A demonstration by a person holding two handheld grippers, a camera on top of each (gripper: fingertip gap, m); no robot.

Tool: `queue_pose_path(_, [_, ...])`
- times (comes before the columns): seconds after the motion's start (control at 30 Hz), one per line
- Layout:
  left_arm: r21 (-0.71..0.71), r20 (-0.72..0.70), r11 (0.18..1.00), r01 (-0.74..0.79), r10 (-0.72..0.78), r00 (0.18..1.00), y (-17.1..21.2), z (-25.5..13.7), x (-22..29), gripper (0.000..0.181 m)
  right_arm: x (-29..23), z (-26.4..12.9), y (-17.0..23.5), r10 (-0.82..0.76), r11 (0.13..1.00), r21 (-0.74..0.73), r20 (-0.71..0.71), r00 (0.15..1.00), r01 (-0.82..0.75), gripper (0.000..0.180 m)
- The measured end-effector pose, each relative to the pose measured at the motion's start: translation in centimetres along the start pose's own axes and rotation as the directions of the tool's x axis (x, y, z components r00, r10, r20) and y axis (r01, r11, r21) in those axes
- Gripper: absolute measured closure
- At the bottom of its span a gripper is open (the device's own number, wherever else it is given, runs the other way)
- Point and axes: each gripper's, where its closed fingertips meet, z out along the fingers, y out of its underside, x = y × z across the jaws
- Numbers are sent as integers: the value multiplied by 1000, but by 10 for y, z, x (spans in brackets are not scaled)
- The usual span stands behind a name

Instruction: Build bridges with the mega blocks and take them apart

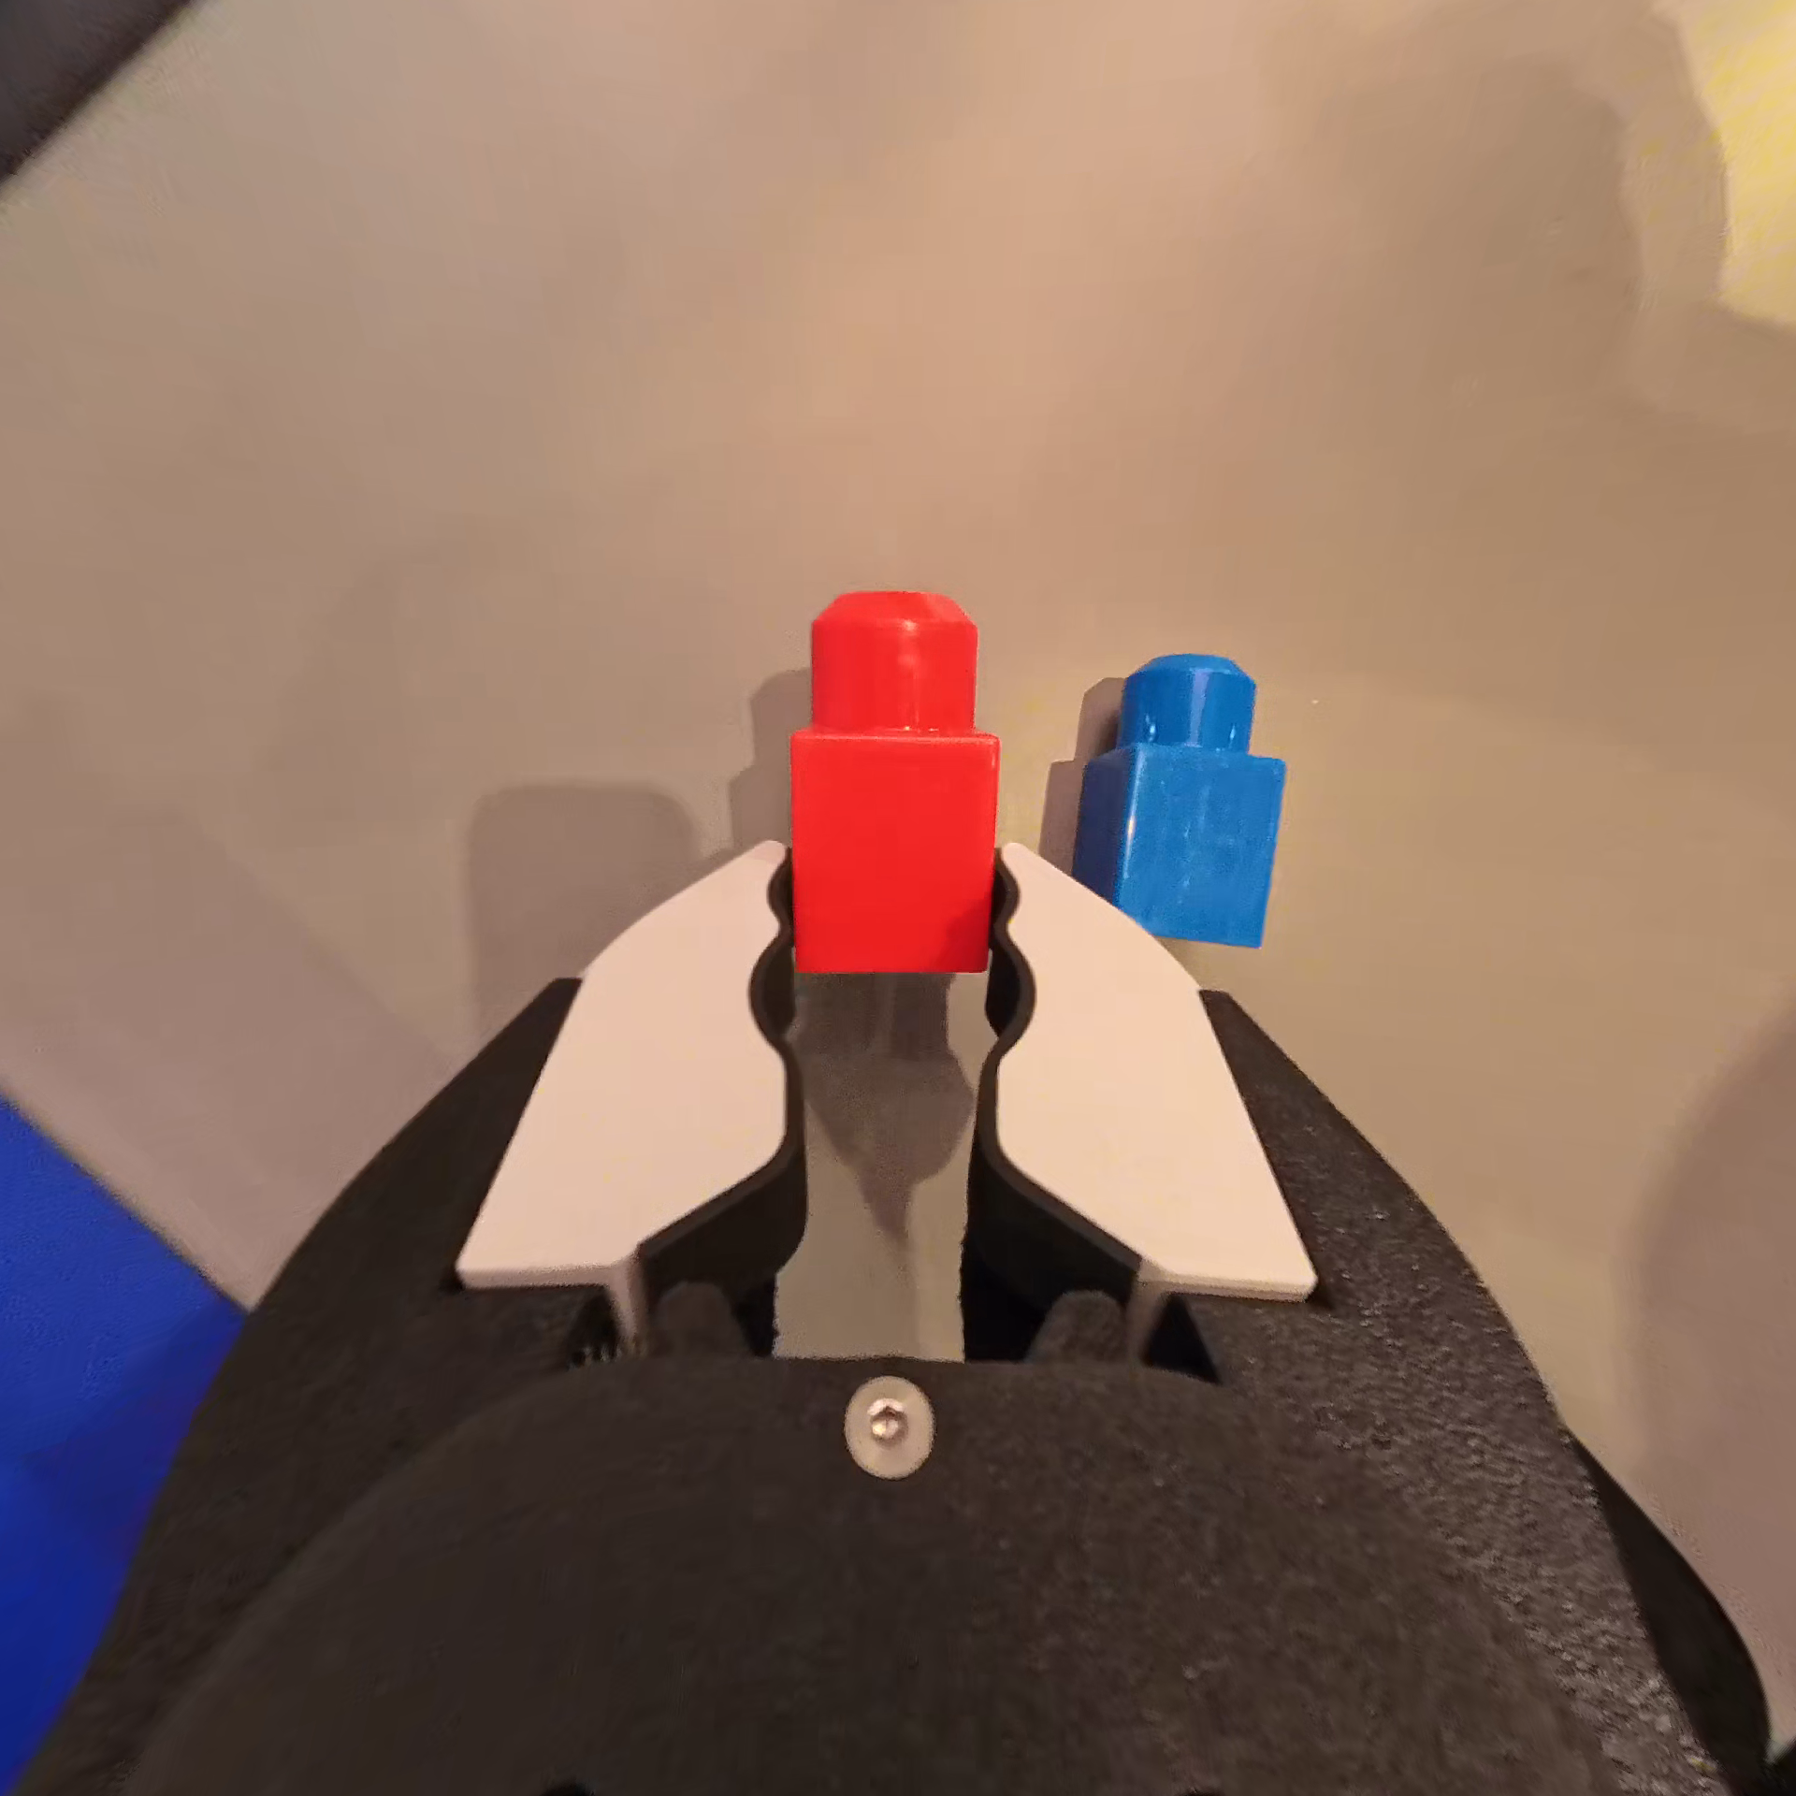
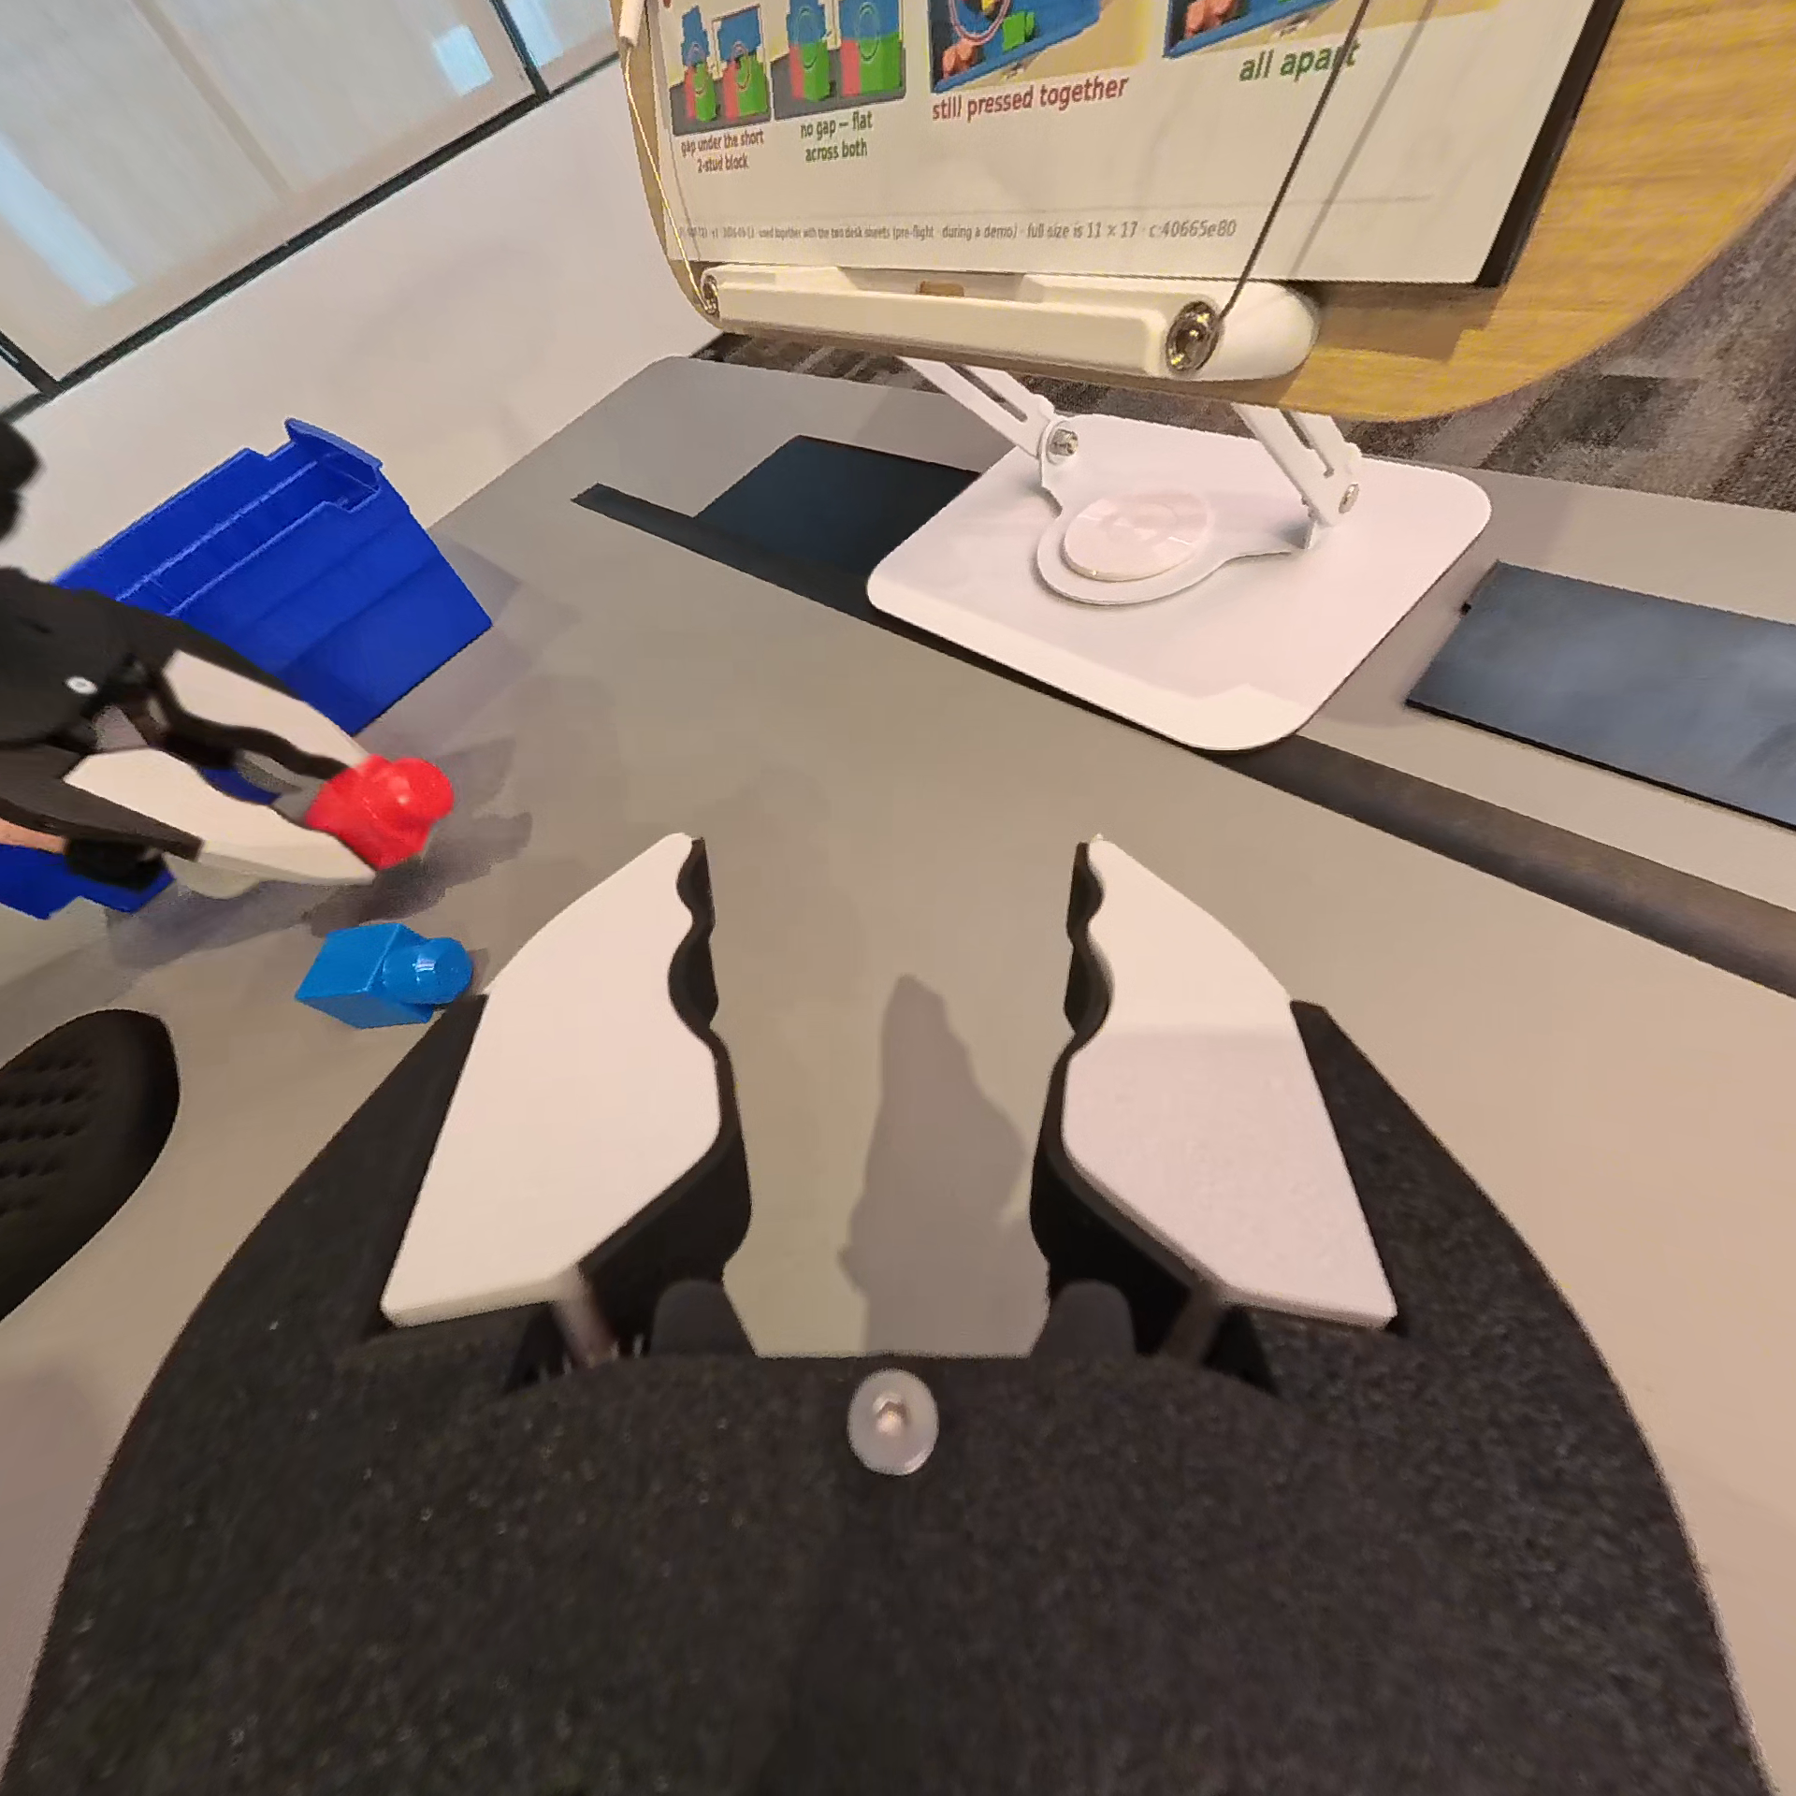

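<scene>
- Left gripper [image 1: 892, 880] was clamped on the red block [image 1: 894, 826], fingers on its two side faces, stud pointing away from the gripper; block looked held just above the grey table [image 2: 875, 758].
- Right gripper [image 2: 889, 855] was spread wide with nothing between its fingers, hovering over bare table.
- Blue block [image 2: 384, 977] lay on its side on the table, just beside the red one, not joined to it.
- Blue bin [image 2: 292, 573] sat behind the left gripper; contents hidden.
- Instruction sheet on a white stand [image 2: 1176, 593] stood at the far edge.
- Progress, judged: early; no bridge seen, no blocks pressed together, spanning block not in view.
- Count: two blocks, one red and one blue; two grippers; one bin; one stand.
</scene>
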Motion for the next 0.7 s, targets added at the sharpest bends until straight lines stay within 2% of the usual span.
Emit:
queue_pose_path(0.27, [-95, -40, 995, 8, -12, 999, 20, 21, 3, 145, 6, -1, -3, 28, 1000, 13, 3, 1000, -28, 109])
queue_pose_path(0.33, [-115, -46, 993, -6, 1, 999, 23, 19, 5, 141, 8, -3, -6, 51, 998, 34, 13, 999, -51, 109])
queue_pose_path(0.4, [-116, -33, 993, -26, 22, 999, 23, 13, 3, 130, 10, -5, -7, 67, 997, 44, 21, 998, -68, 109])
queue_pose_path(0.53, [-48, -49, 999, 7, -10, 999, 15, -6, -5, 130, 16, -7, -6, 83, 995, 45, 19, 996, -84, 109])
queue_pose_path(0.6, [17, -113, 999, 51, -49, 992, 5, -11, -5, 136, 18, -8, -5, 92, 994, 50, 17, 996, -92, 110])
queue_pose_path(0.7, [18, -237, 996, 85, -78, 968, 2, -9, 2, 142, 21, -7, -1, 99, 994, 38, 16, 995, -100, 110])
